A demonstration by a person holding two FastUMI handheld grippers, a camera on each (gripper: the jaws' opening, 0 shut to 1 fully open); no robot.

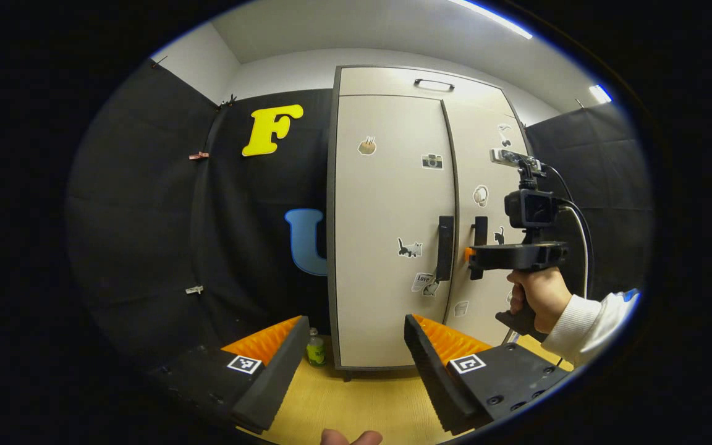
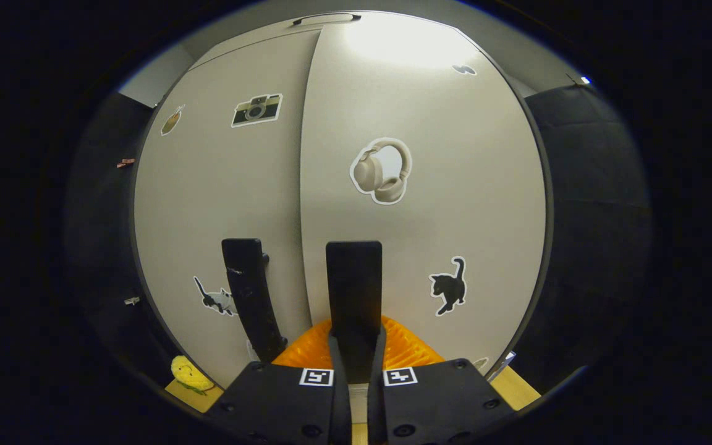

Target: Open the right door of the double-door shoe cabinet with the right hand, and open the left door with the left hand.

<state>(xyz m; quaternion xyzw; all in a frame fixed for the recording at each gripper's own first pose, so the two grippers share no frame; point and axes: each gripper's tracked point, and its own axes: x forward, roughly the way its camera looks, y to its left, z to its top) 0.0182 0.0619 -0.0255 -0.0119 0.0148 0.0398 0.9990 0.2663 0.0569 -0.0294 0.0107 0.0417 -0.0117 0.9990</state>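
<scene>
Here, line by line:

Hidden or cut off: the lower end of the right door's black bar handle (image 2: 353,290) is disappearing between the right gripper's fingers in the right gripper view, so I cannot make out how far down it runs. The small stickers low on the left door are sitting too small to read in the left gripper view, and the green bottle (image 1: 315,349) by the cabinet's foot is showing only partly behind a finger.

Cabinet: the tall beige double-door shoe cabinet (image 1: 387,247) is standing upright on the pale wooden floor (image 1: 356,402), against the black cloth wall, with both doors lying flush and closed.

Handles: the left door's black bar handle (image 1: 445,248) and the right door's one are hanging just beside each other at the centre seam, each with its long axis running vertical.

Right gripper (image 2: 356,346): its fingers are pressing together around the lower part of the right door's handle, pinching it from both sides. In the left gripper view a hand (image 1: 538,295) in a white sleeve is holding this gripper level, pointing at the door.

Left gripper (image 1: 351,337): its fingers are spreading wide, holding nothing, well apart from the cabinet and pointing toward the left door.
</scene>
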